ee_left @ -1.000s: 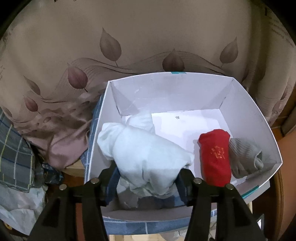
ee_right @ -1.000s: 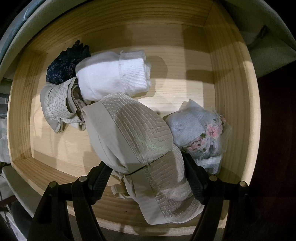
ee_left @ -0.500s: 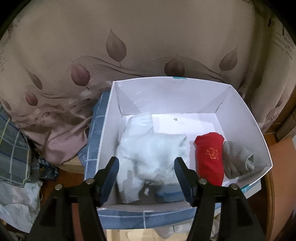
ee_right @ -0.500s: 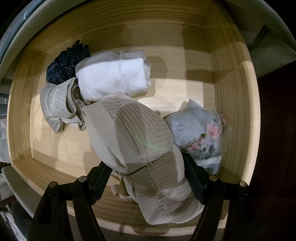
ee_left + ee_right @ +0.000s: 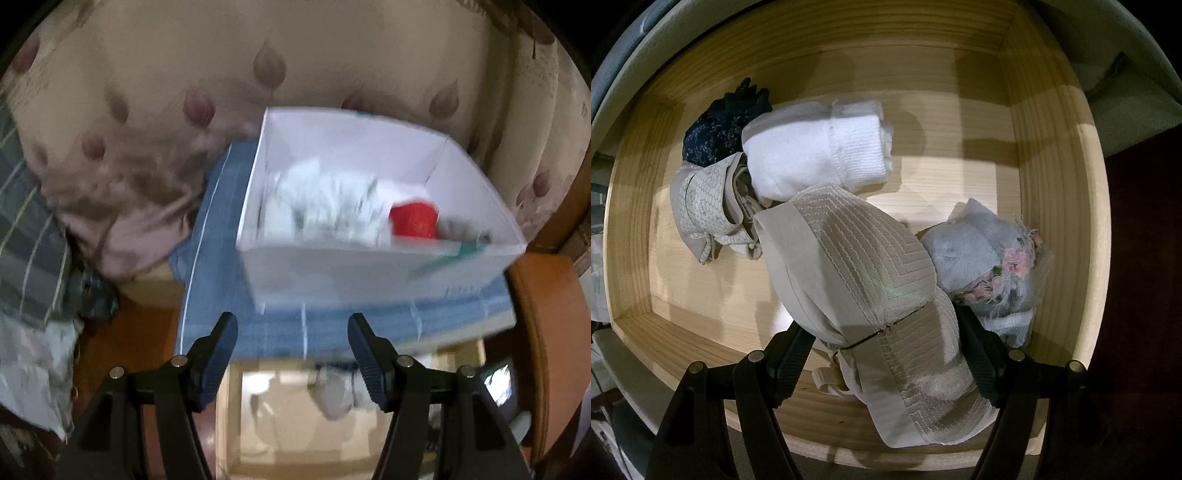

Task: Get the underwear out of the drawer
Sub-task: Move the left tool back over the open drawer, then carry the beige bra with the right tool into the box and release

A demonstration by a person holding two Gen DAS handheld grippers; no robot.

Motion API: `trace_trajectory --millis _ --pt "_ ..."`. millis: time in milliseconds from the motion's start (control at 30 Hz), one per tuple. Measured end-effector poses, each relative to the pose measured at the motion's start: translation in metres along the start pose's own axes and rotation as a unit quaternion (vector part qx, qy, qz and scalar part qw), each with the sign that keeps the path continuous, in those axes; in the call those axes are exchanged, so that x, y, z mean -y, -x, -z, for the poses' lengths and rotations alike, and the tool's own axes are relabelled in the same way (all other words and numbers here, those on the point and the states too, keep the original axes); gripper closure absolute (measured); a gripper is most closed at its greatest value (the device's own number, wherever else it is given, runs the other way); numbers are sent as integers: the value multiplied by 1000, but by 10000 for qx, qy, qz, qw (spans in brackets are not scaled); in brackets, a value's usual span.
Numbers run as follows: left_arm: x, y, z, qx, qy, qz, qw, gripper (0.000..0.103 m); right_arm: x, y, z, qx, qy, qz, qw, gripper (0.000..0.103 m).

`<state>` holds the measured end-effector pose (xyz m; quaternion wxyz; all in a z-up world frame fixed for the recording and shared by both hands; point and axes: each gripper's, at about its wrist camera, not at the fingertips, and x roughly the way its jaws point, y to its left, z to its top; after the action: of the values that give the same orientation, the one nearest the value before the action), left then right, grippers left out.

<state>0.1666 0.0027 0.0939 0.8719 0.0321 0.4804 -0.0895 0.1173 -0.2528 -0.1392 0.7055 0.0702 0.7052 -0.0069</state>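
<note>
Above the wooden drawer (image 5: 1056, 229), the right gripper (image 5: 884, 343) points straight down with its jaws around the beige padded bra (image 5: 857, 273), one pad on each side of the folded cups near the drawer's front wall. The pads seem to press the fabric, so I judge it pinched, at a medium spread because the cups are bulky. To do this step well, the lift should go straight up until the trailing strap clears the front wall, slowly enough that the grey floral piece (image 5: 990, 258) just beside the bra and the patterned piece (image 5: 705, 210) at its other side are not dragged along. A white folded piece (image 5: 820, 151) and a dark lace piece (image 5: 727, 122) lie toward the drawer's back left corner, apart from the grip.

Away from the drawer, the left gripper (image 5: 291, 347) hangs in front of a white box (image 5: 369, 273) that stands on a blue checked cloth (image 5: 221, 295). Its jaws are spread wide and hold nothing. A white garment (image 5: 325, 210) already lies inside the box beside a red roll (image 5: 413, 219) and a grey piece (image 5: 461, 229); this view is blurred. The box looks like the right place for the bra, set down next to the white garment.
</note>
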Motion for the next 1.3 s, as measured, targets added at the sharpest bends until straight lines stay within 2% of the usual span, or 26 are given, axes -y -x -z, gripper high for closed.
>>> trace_trajectory --millis 133,267,367,600,767,967,1167,1300 --pt "2 -14 42 -193 -103 -288 9993 39 -4 -1 1 15 27 43 10000 31" --pt "0 -35 74 -532 84 -219 9983 39 -10 0 3 25 90 126 9999 31" --pt "-1 -48 94 -658 175 -334 9971 39 -16 1 3 48 121 175 9998 32" --pt "6 -62 112 -692 80 -496 9963 39 -31 6 5 156 278 338 9989 35" --pt "7 -69 122 -724 -84 -603 9955 39 -35 15 9 342 220 276 9988 35" --pt "1 -74 123 -824 122 -449 9955 39 -43 42 16 970 349 338 9941 36" --pt "-6 -80 125 -939 363 -417 9940 39 -65 70 28 1690 643 623 9815 37" --pt "-10 -81 126 -954 505 -394 9934 39 -68 88 34 2102 668 611 9735 37"
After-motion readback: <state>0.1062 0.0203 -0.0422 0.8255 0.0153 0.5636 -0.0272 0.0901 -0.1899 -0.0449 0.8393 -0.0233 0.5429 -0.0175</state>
